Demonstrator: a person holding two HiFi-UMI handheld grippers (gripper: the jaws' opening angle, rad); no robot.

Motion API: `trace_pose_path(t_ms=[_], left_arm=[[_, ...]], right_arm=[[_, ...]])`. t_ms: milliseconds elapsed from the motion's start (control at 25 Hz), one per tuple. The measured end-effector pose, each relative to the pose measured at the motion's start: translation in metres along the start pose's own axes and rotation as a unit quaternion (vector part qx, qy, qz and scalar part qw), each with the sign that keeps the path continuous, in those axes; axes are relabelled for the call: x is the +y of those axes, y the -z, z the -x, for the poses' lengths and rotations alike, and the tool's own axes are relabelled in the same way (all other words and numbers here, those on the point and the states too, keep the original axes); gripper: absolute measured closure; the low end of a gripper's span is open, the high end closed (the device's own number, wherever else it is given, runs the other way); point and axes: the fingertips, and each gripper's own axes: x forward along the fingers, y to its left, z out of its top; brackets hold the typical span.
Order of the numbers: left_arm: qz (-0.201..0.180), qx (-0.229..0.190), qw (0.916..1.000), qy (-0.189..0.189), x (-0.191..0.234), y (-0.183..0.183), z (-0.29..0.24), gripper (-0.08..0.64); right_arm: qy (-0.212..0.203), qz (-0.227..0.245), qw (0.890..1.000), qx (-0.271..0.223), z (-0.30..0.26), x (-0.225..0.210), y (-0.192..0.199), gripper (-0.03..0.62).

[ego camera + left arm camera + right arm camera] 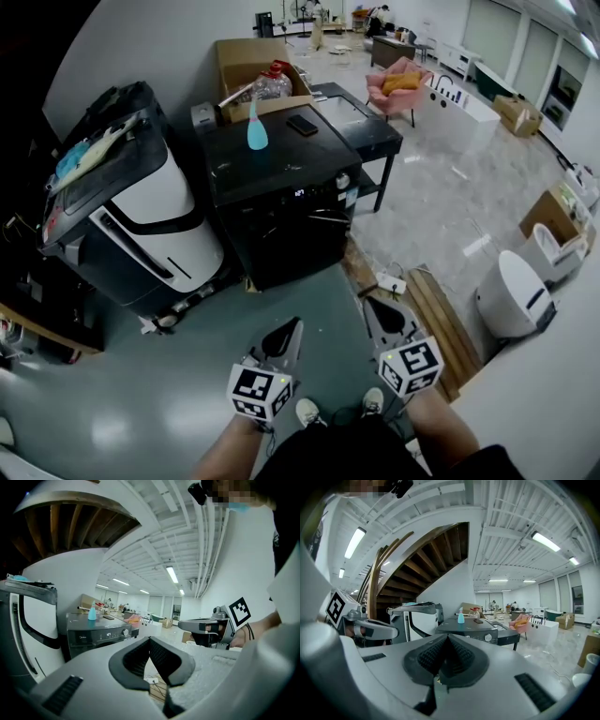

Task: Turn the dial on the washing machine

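Left tongs [291, 328] closed, empty | right tongs [375, 307] same | open floor [300, 298] before washing machine [281, 211] front

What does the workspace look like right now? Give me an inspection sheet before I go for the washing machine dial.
Surface: washing machine, dark top carrying loose items.
Job's things: dial on the front panel, right of the lit display, untouched.
Clutter: blue spray bottle and dark phone-like item on the top; cardboard box behind.
Grippers: left gripper and right gripper both shut, empty, held low, well short of the machine.
Cables: power strip with its lead on the floor beside the machine.
Surroundings: white-and-black appliance on the left, black table on the right, pink armchair beyond.
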Motion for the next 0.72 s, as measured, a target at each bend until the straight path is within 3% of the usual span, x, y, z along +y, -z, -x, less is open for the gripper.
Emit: trace_pose_path(t_ms=[720], left_arm=[[-0.007, -0.006, 0.9999, -0.007, -0.061, -0.014, 0.015, 0.555]], right_arm=[[-0.010, -0.008, 1.000, -0.018, 0.064, 0.001, -0.005, 0.595]])
